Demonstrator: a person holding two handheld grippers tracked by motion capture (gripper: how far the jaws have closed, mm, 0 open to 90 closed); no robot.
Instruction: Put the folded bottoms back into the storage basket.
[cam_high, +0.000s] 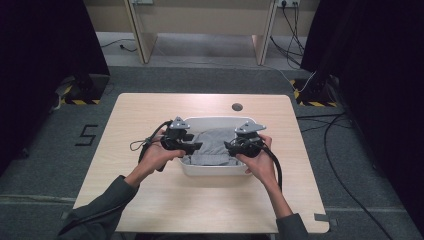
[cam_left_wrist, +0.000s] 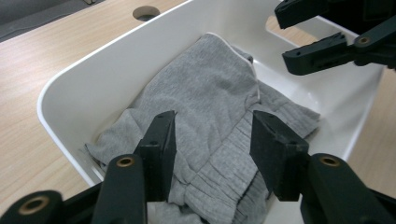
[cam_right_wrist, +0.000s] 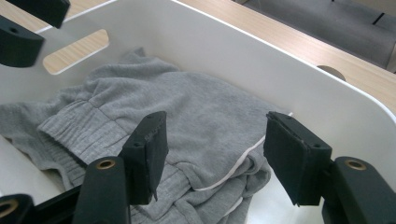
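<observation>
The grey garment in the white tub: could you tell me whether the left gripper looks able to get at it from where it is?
Probably yes. The left gripper is open just above the grey garment, nothing lies between them, and the white tub has no lid.

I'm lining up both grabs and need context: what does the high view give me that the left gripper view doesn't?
High view alone: the whole table, the person's forearms, the floor and cables around it. Left gripper view alone: the ribbed band and white piping on the grey garment, seen between the open left gripper. Both: the white tub, the garment inside, the right gripper open over it, the round table hole.
</observation>
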